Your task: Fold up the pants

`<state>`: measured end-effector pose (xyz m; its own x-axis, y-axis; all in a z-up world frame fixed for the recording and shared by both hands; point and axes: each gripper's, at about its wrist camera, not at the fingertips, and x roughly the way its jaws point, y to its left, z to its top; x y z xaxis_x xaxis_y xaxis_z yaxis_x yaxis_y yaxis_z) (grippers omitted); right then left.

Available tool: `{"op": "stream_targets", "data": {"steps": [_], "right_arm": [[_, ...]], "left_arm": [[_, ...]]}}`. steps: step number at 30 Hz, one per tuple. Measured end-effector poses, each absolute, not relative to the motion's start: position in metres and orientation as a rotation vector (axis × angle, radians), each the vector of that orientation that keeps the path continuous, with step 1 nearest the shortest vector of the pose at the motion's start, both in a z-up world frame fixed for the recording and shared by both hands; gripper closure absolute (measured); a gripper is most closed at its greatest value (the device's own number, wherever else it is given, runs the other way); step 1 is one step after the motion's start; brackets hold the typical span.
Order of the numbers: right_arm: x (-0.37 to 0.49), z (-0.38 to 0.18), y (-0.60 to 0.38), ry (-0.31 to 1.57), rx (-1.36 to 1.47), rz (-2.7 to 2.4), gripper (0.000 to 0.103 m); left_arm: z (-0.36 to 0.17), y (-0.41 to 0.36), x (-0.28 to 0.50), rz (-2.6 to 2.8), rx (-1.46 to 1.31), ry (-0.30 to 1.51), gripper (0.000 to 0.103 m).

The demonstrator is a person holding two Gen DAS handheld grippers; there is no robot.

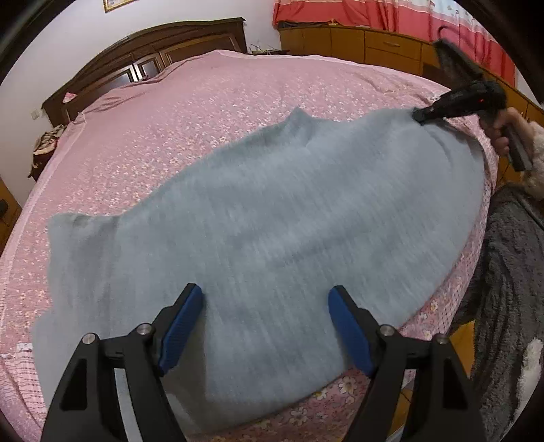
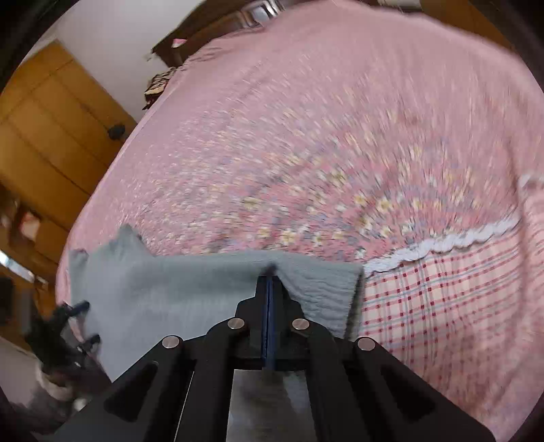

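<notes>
Lying on bed (image 1: 142, 112): one pants (image 1: 272, 210); right tongs (image 2: 271, 272) pinching edge, left tongs (image 1: 265, 323) agape, empty.

No text, label, brand, number or sign could be read in either view. The framed picture (image 1: 117, 4) on the wall, at about eleven o'clock in the left wrist view, was cut off by the frame edge and too small to show any lettering.
</notes>
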<state>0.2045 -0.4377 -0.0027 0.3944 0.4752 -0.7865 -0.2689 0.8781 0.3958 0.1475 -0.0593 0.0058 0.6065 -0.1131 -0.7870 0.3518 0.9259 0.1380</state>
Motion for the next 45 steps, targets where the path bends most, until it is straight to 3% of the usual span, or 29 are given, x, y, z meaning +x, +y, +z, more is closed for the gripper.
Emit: {"op": "stream_targets", "data": {"steps": [3,6,11,13,16,20,27,34,40,45], "right_arm": [[0.19,0.021,-0.417,1.002,0.266,0.609,0.099],[0.184,0.025,-0.37,1.058,0.266,0.836,0.099],[0.208,-0.03,-0.323,1.241,0.179,0.874,0.102],[0.224,-0.045,-0.337,1.244,0.286,0.869,0.103],[0.235,-0.037,-0.368,1.129,0.357,0.775,0.103],[0.24,-0.022,-0.385,1.116,0.425,0.697,0.101],[0.194,0.024,-0.276,1.092,0.164,1.019,0.1],[0.246,-0.036,-0.203,1.252,0.15,0.887,0.103],[0.259,-0.02,-0.223,1.119,0.265,0.701,0.101],[0.202,0.027,-0.218,1.003,0.29,0.759,0.098]], "left_arm": [[0.011,-0.058,0.144,-0.25,0.293,0.835,0.022],[0.015,-0.058,0.144,-0.23,0.262,0.823,0.022],[0.013,-0.043,0.146,-0.201,0.159,0.836,0.022],[0.008,-0.039,0.149,-0.176,0.144,0.843,0.022],[0.006,-0.036,0.149,-0.151,0.094,0.828,0.022],[0.012,-0.036,0.145,-0.152,0.05,0.799,0.023],[0.007,-0.036,0.142,-0.155,0.018,0.768,0.023],[0.014,-0.016,0.136,-0.122,-0.02,0.744,0.023],[0.033,0.009,0.12,-0.044,-0.017,0.703,0.023],[0.05,0.05,0.101,0.011,-0.03,0.709,0.022]]}}
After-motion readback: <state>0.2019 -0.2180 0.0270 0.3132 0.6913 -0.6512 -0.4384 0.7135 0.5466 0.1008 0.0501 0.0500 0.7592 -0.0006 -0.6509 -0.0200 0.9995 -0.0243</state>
